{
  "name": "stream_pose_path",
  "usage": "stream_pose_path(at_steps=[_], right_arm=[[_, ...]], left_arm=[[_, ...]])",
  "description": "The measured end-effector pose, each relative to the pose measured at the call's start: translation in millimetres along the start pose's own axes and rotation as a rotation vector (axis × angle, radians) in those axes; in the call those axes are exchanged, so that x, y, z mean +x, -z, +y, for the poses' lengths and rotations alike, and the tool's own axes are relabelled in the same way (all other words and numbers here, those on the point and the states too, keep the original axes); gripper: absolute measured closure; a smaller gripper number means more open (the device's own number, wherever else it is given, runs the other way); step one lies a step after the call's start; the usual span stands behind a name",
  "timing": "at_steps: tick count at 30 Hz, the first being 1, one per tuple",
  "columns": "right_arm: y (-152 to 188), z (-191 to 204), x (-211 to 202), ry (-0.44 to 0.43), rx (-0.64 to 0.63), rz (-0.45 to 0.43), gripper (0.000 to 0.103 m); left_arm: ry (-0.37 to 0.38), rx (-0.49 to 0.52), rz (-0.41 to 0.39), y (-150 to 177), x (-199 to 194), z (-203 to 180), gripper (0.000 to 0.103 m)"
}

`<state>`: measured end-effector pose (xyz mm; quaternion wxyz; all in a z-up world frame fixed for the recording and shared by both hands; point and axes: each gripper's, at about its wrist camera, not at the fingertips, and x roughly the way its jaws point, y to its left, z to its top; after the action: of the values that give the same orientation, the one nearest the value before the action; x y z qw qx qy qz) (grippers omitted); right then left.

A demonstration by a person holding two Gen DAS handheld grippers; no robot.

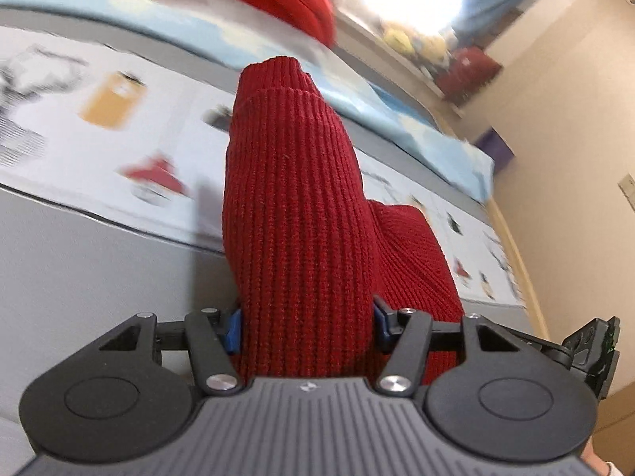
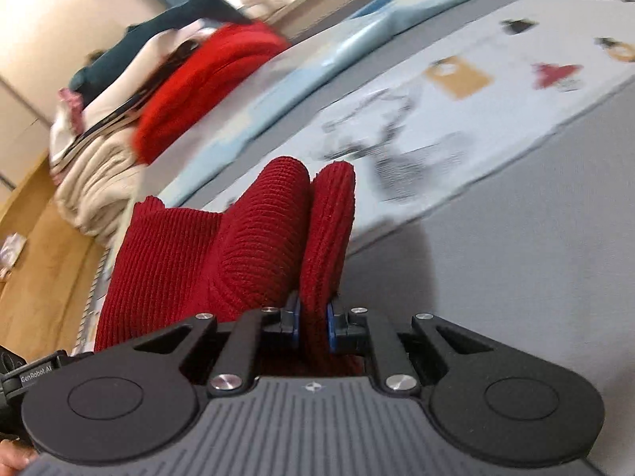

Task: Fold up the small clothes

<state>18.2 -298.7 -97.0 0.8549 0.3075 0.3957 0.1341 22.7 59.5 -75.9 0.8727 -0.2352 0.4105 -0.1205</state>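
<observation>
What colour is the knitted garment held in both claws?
Dark red ribbed knit garment, clearest in the left wrist view.

A grey bed (image 2: 516,277) is carrying a white printed cloth (image 2: 456,127) and a pale blue sheet (image 2: 278,95) beyond it. At its far end, blurred, what looks like a pile of clothes (image 2: 131,119) is lying, bright red on cream.

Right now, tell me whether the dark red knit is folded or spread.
Bunched, not spread: the dark red knit rises in doubled rolls from the right gripper, and the left gripper also clamps a thick wad.
</observation>
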Motion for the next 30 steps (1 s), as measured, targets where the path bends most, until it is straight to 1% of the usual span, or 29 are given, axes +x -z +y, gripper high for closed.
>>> stream_pose_path(at_steps=[4,6,7,10,11,12,14,15,16,17,18,19,21,22,24,27,28,30], right_arm=[[15.6,50.6,40.2,-0.057,-0.052,0.038,0.091],[26.2,73.2,56.9,-0.073,-0.080,0.054,0.091],[32.2,83.4,65.5,-0.067,-0.090,0.063,0.092],[42.1,99.0,79.6,-0.007,-0.089,0.062,0.091],[42.3,104.2,80.9,0.026,-0.115,0.050,0.090],[41.5,111.4,80.7,0.059,-0.160,0.033,0.088],[40.6,121.4,75.9,0.107,-0.249,-0.004,0.087],[39.3,123.4,73.9,0.110,-0.264,-0.013,0.083],[37.9,124.1,71.0,0.097,-0.257,-0.016,0.074],[36.6,122.6,69.0,0.072,-0.236,-0.012,0.068],[35.8,122.2,68.7,0.043,-0.212,0.005,0.056],[36.0,121.0,70.8,0.010,-0.187,0.036,0.047],[39.1,116.8,79.3,-0.059,-0.143,0.132,0.040],[42.0,117.1,83.7,-0.085,-0.129,0.174,0.041],[47.0,119.4,88.1,-0.100,-0.137,0.201,0.041],[52.7,120.6,95.7,-0.035,-0.182,0.233,0.044],[52.3,118.5,97.2,-0.044,-0.166,0.242,0.056],[50.1,117.5,93.6,-0.074,-0.146,0.238,0.064]], left_arm=[[-0.105,-0.026,-0.040,-12.8,-32.2,47.1,0.037],[-0.165,-0.044,-0.046,-15.7,-39.8,65.1,0.033],[-0.203,-0.062,-0.042,-17.0,-41.7,74.2,0.032],[-0.305,-0.085,-0.005,-13.1,-43.9,98.1,0.031],[-0.341,-0.077,-0.002,-11.1,-46.1,103.4,0.031],[-0.360,-0.069,-0.008,-10.6,-51.1,106.6,0.031],[-0.348,-0.060,-0.031,-10.0,-65.3,108.7,0.029],[-0.340,-0.059,-0.038,-9.7,-70.8,109.4,0.026],[-0.338,-0.057,-0.040,-7.8,-74.6,108.0,0.026],[-0.342,-0.051,-0.038,-5.4,-77.8,107.0,0.026],[-0.359,-0.040,-0.039,-4.1,-79.0,101.5,0.025],[-0.383,-0.028,-0.044,-2.2,-80.5,100.8,0.026],[-0.427,0.001,-0.060,-0.4,-82.9,94.1,0.026],[-0.437,0.012,-0.067,1.1,-82.8,90.8,0.026],[-0.447,0.030,-0.077,4.8,-84.4,84.9,0.025],[-0.457,0.069,-0.087,9.4,-83.7,76.0,0.026],[-0.469,0.086,-0.095,11.1,-83.3,73.4,0.026],[-0.495,0.124,-0.126,13.3,-84.0,66.8,0.026]])
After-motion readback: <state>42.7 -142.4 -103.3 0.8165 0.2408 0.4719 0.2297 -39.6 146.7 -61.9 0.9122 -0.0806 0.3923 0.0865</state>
